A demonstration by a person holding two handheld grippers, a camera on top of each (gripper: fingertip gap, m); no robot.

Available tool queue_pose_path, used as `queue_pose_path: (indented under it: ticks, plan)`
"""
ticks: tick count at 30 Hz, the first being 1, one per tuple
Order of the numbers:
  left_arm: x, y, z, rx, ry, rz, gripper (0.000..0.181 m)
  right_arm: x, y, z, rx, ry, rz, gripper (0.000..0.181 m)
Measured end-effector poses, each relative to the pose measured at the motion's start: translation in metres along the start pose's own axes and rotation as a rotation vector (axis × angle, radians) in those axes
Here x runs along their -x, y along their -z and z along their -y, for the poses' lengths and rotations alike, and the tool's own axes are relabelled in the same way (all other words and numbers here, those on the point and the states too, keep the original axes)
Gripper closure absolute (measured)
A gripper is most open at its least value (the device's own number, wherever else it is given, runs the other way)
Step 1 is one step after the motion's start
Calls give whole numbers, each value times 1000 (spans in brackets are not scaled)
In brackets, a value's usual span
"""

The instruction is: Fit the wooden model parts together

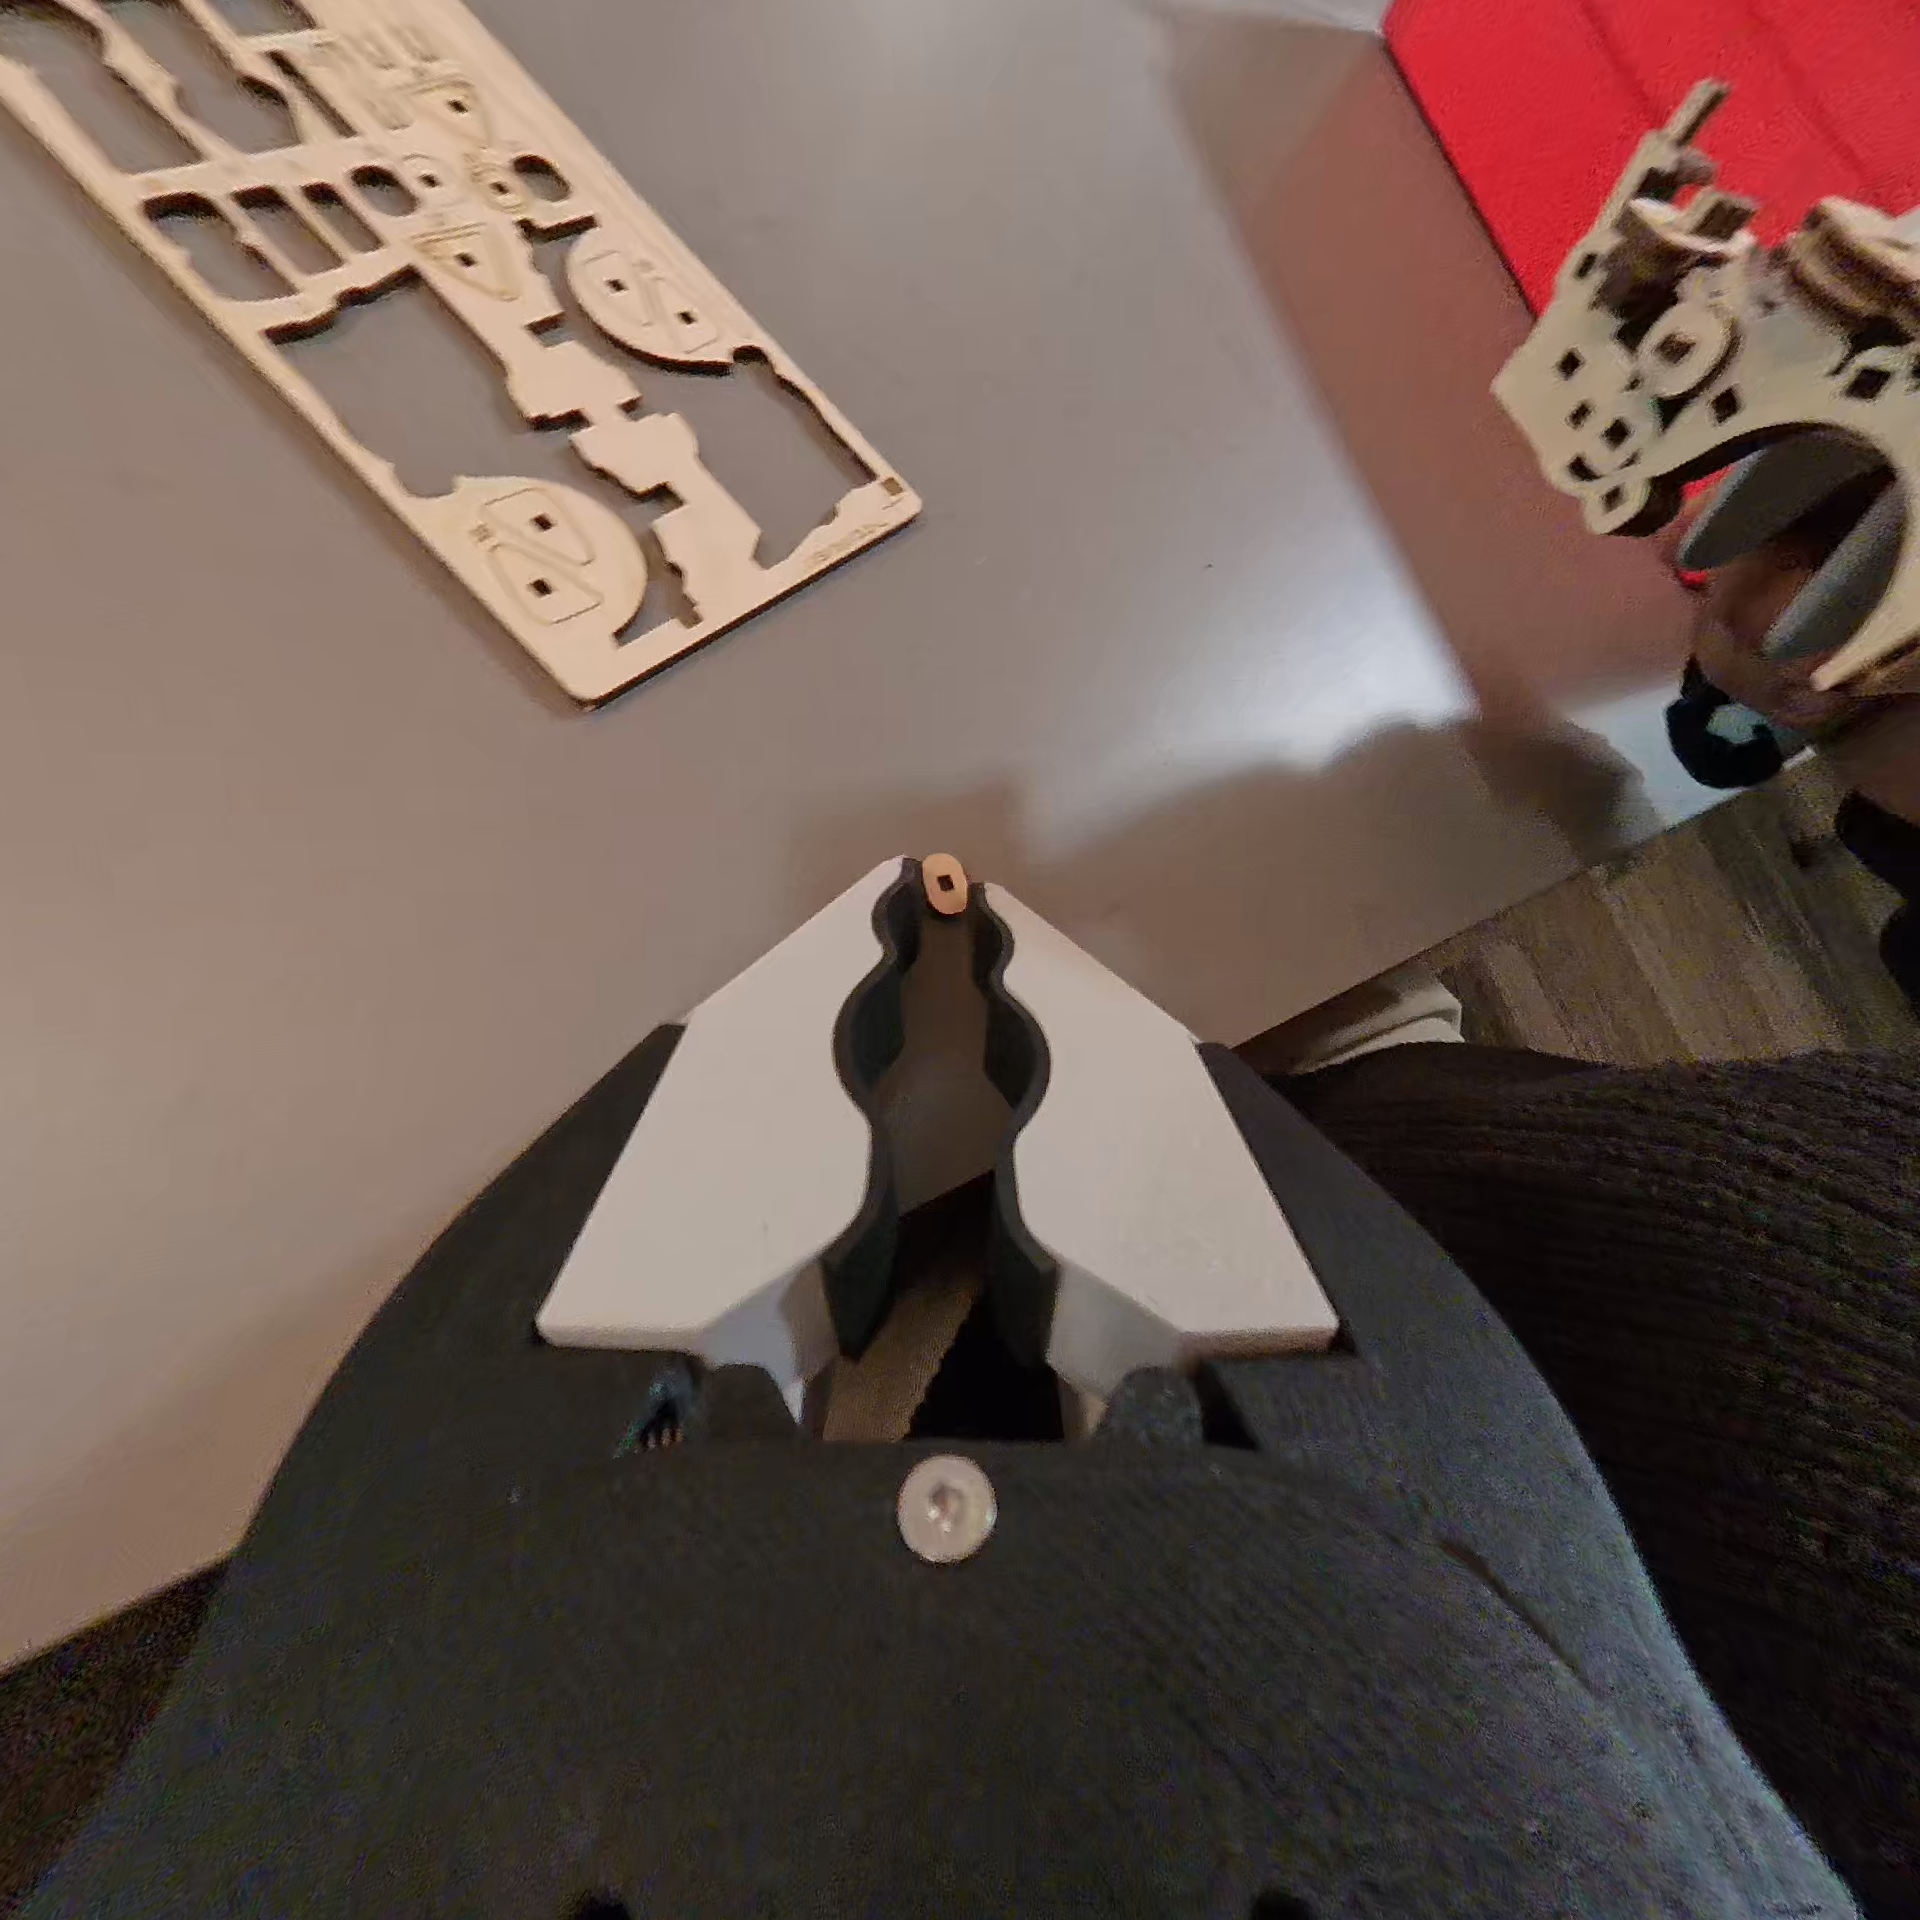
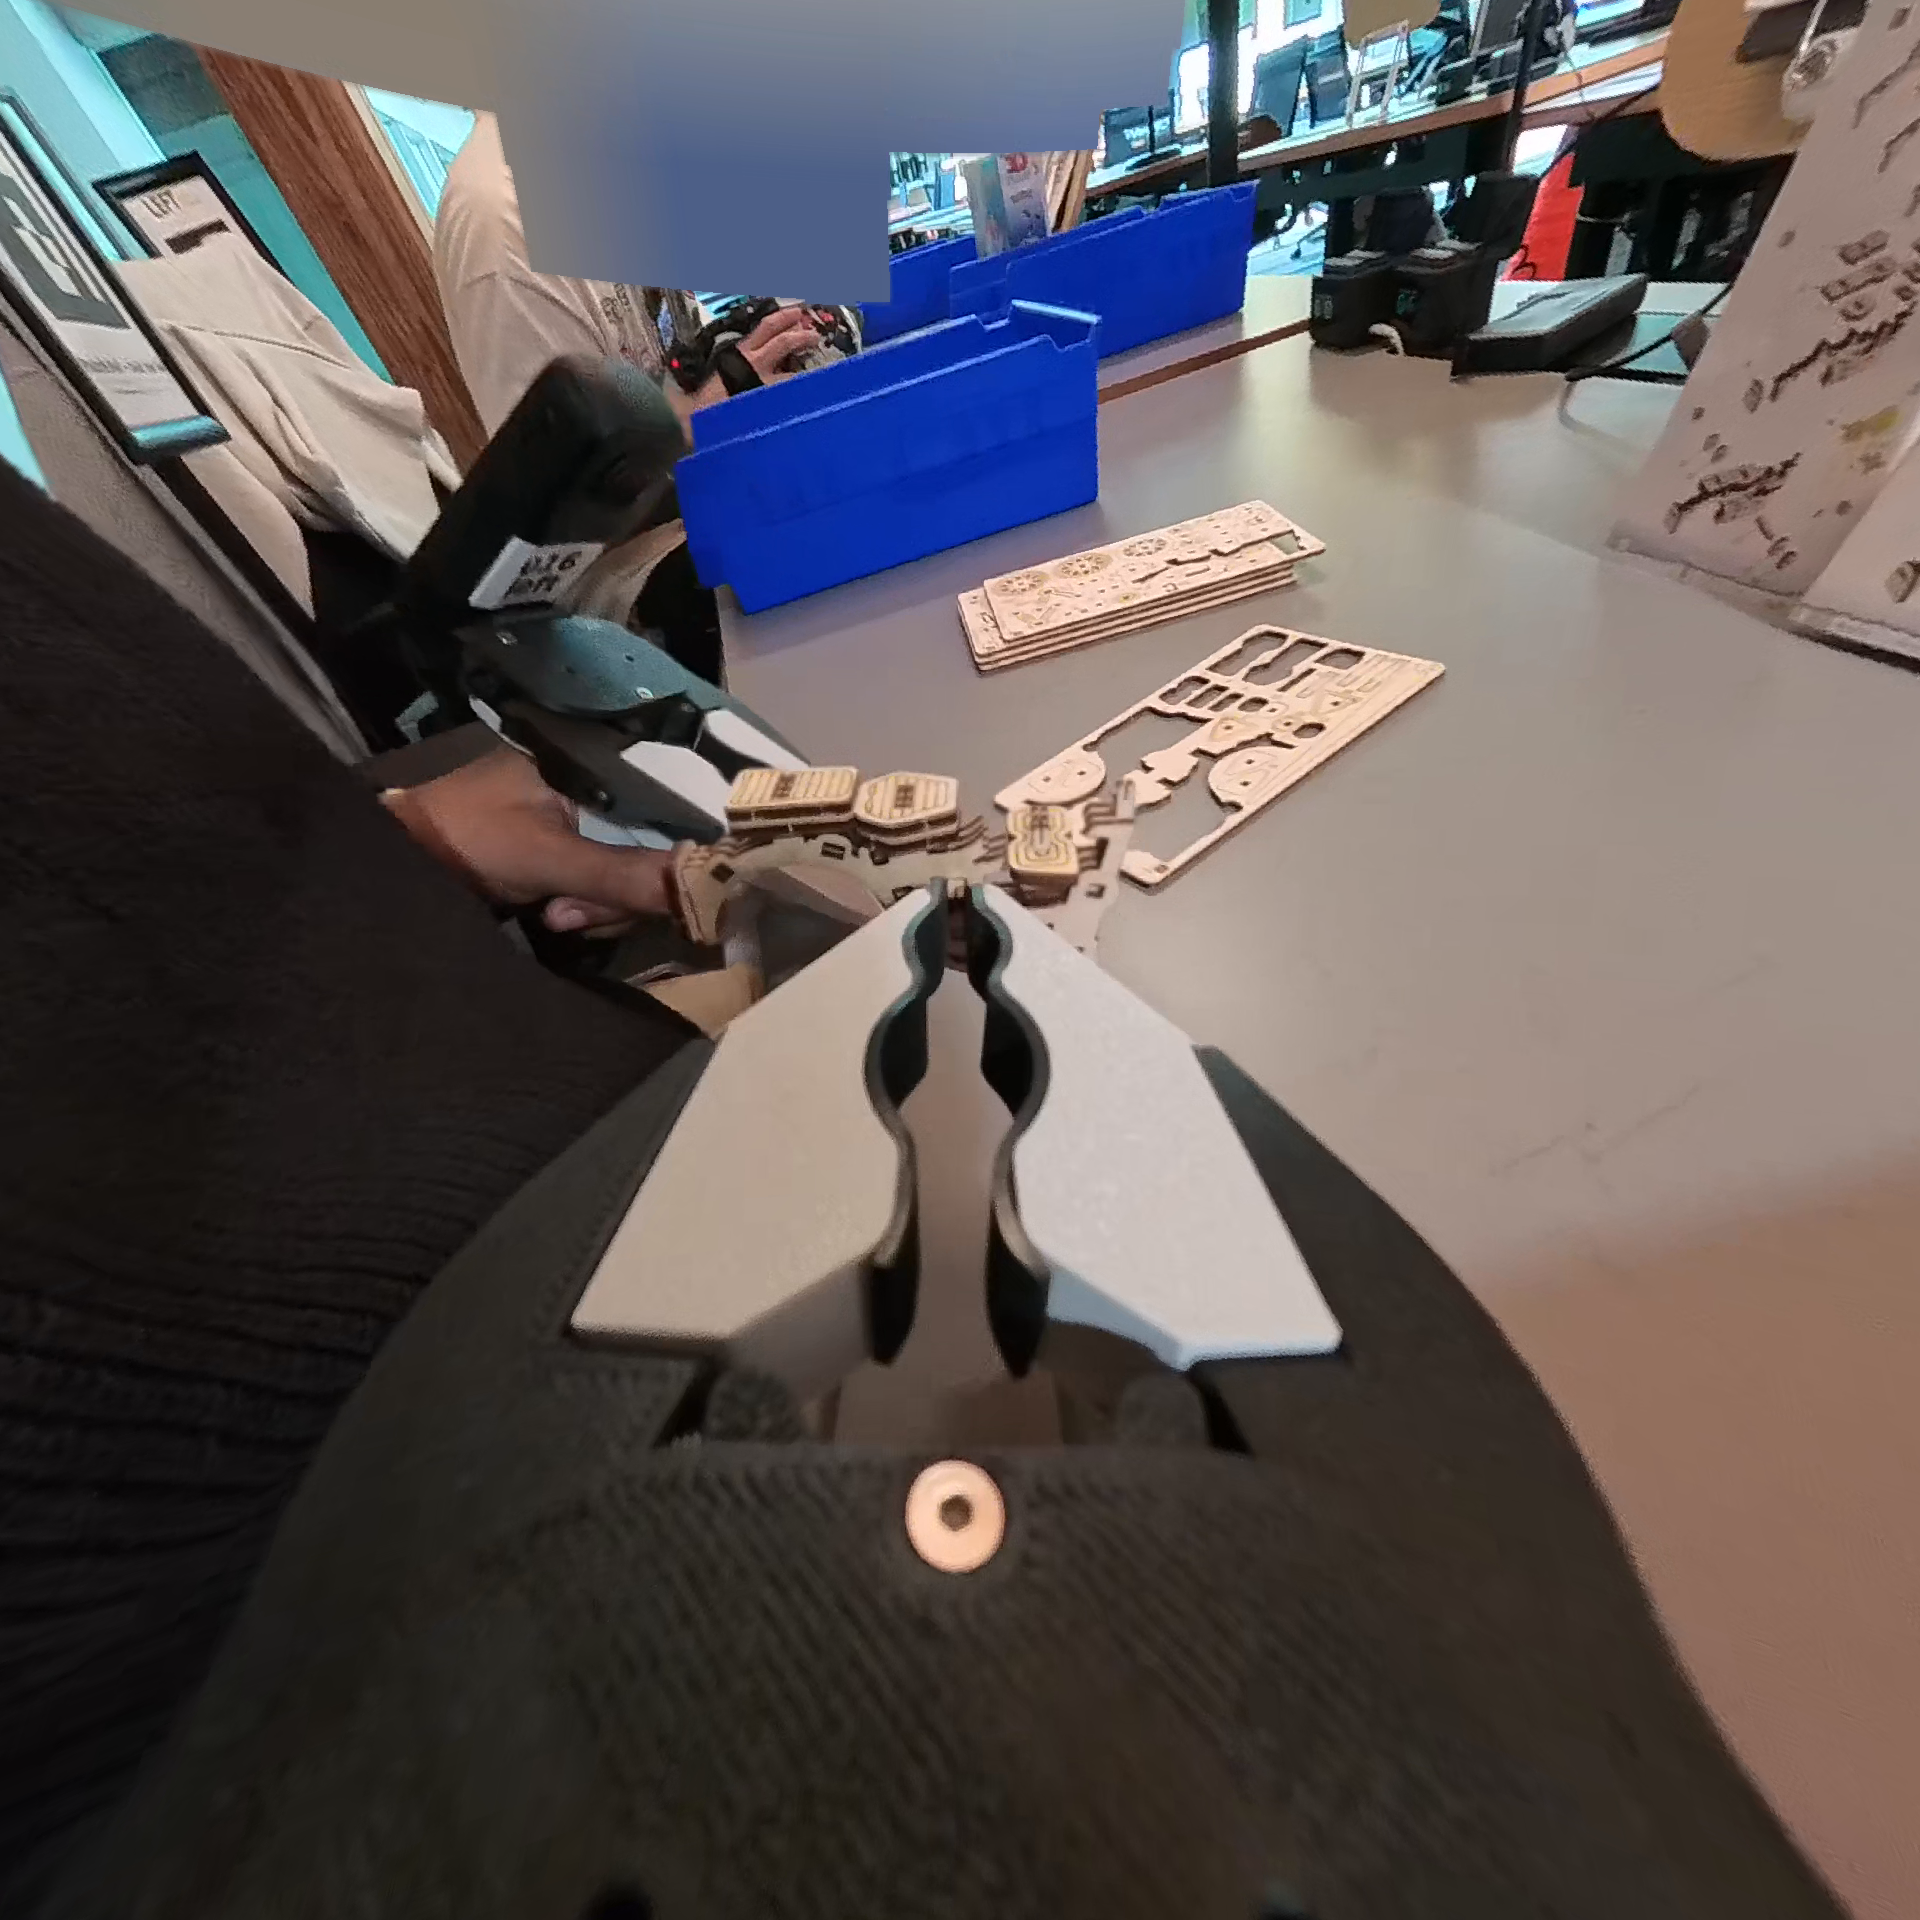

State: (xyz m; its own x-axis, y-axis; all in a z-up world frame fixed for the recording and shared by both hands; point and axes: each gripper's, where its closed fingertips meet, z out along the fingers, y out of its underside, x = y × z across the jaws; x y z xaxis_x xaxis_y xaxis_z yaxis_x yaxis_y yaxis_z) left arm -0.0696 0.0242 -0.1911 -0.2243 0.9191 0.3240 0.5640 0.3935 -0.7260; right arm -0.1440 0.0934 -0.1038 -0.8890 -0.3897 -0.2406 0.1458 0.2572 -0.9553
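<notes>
My left gripper (image 1: 943,883) is shut on a small wooden washer (image 1: 945,886) with a square hole, held above the grey table (image 1: 935,312). My right gripper (image 2: 958,891) is shut on the edge of a partly built wooden model (image 2: 894,826), held in the air. The model also shows at the upper right of the left wrist view (image 1: 1714,332), with the right gripper's fingers (image 1: 1756,509) under it. The left gripper shows left of the model in the right wrist view (image 2: 665,769). A punched-out wooden parts sheet (image 1: 436,312) lies flat on the table; it also shows in the right wrist view (image 2: 1247,748).
A stack of uncut parts sheets (image 2: 1132,597) lies farther back. Blue bins (image 2: 894,468) stand behind it. A printed instruction sheet (image 2: 1808,364) stands at the right. A red surface (image 1: 1662,114) lies at the far right. The table's edge and a wooden floor (image 1: 1662,935) are near me. The grippers' ends are close to 15 centimeters from one another.
</notes>
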Motion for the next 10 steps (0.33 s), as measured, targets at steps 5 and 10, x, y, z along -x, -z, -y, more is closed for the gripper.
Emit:
queue_pose_path:
  ticks: [5, 10]
  plan:
    - [-4, 5, -6, -35, 64, 8, 172, 3, 2, 12, -35, 25, 17, 180]
    - [-12, 5, -3, -66, 52, -16, 172, 11, 5, 17, -43, 47, 22, 180]
